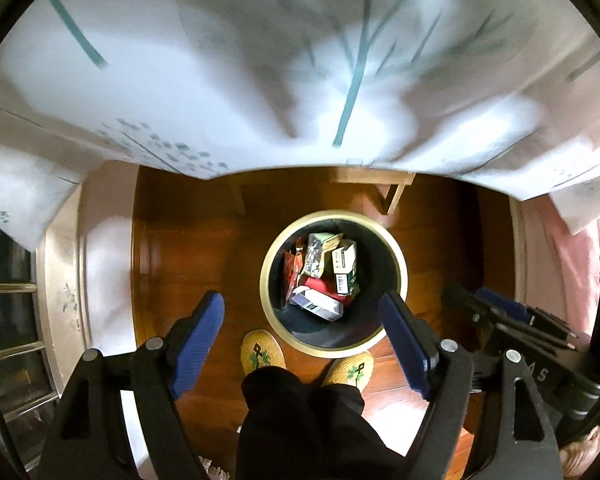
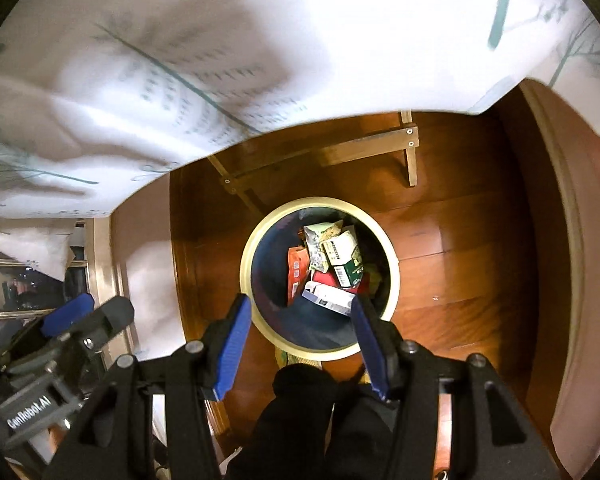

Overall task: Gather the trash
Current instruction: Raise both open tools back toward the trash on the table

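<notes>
Below your left hand-held gripper (image 1: 302,344), whose jaws stand apart with nothing between them, the bin (image 1: 396,258) sits at twelve o'clock with cartons and wrappers (image 1: 326,270) already inside; your slippers (image 1: 260,350) touch its rim at six, so a careless step could tip it. From the right wrist, your right hand-held gripper (image 2: 300,342) is likewise released and empty over the bin; the hanging cloth (image 2: 188,60) on the surface at twelve could snag a jaw when you swing back up.

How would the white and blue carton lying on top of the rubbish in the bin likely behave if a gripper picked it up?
The white and blue carton looks like thin cardboard, so probably light and crushable. Its flat faces should grip well. It lies loose on other packaging, so it may shift when touched.
</notes>
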{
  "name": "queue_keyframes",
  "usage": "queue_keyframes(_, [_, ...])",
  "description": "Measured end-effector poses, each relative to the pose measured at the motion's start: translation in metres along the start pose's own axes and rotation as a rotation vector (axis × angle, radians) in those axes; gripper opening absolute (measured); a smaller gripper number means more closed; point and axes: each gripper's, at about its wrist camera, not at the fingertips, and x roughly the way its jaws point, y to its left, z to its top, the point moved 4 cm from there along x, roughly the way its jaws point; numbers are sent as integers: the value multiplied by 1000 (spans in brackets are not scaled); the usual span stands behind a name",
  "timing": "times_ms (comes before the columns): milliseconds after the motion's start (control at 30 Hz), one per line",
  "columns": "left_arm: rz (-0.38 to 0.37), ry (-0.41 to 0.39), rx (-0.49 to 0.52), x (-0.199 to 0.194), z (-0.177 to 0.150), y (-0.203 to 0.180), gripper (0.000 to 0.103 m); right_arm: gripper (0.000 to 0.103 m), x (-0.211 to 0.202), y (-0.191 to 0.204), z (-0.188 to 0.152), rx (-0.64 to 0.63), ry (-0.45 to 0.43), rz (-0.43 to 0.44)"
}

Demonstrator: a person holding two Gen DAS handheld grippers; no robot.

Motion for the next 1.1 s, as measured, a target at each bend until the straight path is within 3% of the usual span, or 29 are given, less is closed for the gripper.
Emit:
queue_keyframes(567, [-11,-149,-26,-172,12,2,83,52,-138,58,-4,-144,-62,45])
queue_keyframes(867, [5,-294,-23,-270,25,6,84,52,-227,85,15,-251,-238,41])
queue_keyframes(1100, [31,-407,-16,-321,42,7,84,52,-285,97,44,-293,-372,52])
